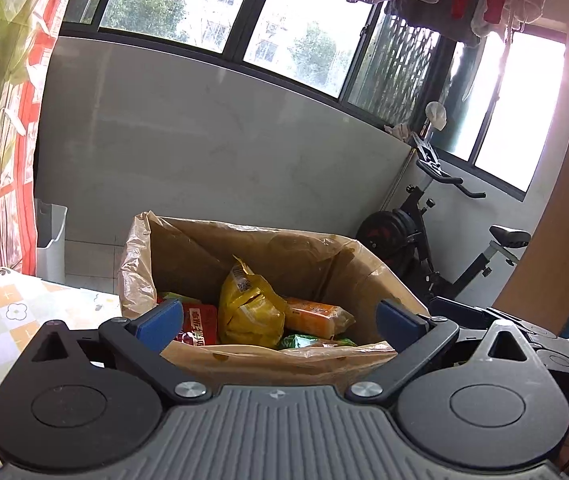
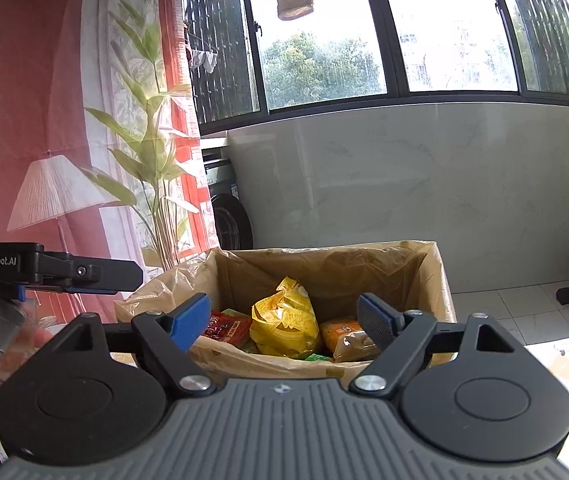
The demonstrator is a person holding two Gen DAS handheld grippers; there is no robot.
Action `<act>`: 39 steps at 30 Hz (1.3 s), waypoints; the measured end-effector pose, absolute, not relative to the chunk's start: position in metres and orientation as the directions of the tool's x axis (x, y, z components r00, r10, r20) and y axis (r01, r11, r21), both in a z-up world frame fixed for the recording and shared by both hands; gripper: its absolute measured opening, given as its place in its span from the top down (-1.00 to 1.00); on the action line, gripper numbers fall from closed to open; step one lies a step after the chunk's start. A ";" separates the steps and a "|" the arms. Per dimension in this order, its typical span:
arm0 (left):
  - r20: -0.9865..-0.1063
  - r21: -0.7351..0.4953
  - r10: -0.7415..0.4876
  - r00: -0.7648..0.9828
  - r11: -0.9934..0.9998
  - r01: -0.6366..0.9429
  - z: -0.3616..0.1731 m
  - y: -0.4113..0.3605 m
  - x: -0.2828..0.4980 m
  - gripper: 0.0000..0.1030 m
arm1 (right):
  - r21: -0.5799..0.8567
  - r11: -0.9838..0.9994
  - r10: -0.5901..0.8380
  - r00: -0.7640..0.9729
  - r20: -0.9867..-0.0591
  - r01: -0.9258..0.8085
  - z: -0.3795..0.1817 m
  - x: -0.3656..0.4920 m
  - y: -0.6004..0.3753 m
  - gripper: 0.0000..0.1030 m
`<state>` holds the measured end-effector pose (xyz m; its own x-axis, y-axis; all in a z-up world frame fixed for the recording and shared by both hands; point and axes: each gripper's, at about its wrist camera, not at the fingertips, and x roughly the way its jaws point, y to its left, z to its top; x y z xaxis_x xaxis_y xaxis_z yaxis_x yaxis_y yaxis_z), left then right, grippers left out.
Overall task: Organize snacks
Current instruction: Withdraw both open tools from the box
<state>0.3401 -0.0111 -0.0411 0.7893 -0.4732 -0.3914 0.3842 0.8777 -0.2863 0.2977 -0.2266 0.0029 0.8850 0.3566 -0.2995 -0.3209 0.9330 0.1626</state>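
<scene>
A cardboard box (image 1: 188, 248) lined with a clear plastic bag stands just ahead of both grippers, its near rim below the fingertips. Inside lie a yellow snack bag (image 1: 250, 308), a red packet (image 1: 200, 324), an orange packet (image 1: 316, 318) and a green packet (image 1: 304, 342). My left gripper (image 1: 280, 318) is open wide over the near rim, nothing between its blue pads. In the right wrist view the same box (image 2: 440, 280) holds the yellow bag (image 2: 286, 324), red packet (image 2: 226, 326) and orange packet (image 2: 342, 338). My right gripper (image 2: 284, 320) is open and empty.
A table with a flowered checked cloth (image 1: 8, 312) carries the box. An exercise bike (image 1: 436, 240) stands at the right by the wall. The other gripper's arm (image 2: 56, 270) reaches in from the left in the right wrist view. A curtain (image 2: 64, 120) hangs at the left.
</scene>
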 end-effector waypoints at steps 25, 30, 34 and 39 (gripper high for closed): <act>-0.501 -0.254 -0.388 0.773 0.920 0.298 -0.102 -0.004 0.317 -1.00 | 0.187 0.932 0.357 0.875 -0.326 -0.311 -0.021 0.264 -0.233 -0.62; -0.507 -0.321 -0.421 0.752 0.902 0.288 -0.111 -0.001 0.318 -1.00 | 0.196 0.930 0.362 0.870 -0.335 -0.312 -0.026 0.263 -0.233 -0.62; -0.511 -0.259 -0.385 0.769 0.922 0.289 -0.112 -0.006 0.317 -1.00 | 0.195 0.930 0.361 0.868 -0.342 -0.311 -0.028 0.264 -0.233 -0.62; -0.503 -0.265 -0.386 0.774 0.921 0.287 -0.114 -0.005 0.315 -1.00 | 0.195 0.931 0.358 0.868 -0.345 -0.307 -0.031 0.263 -0.233 -0.62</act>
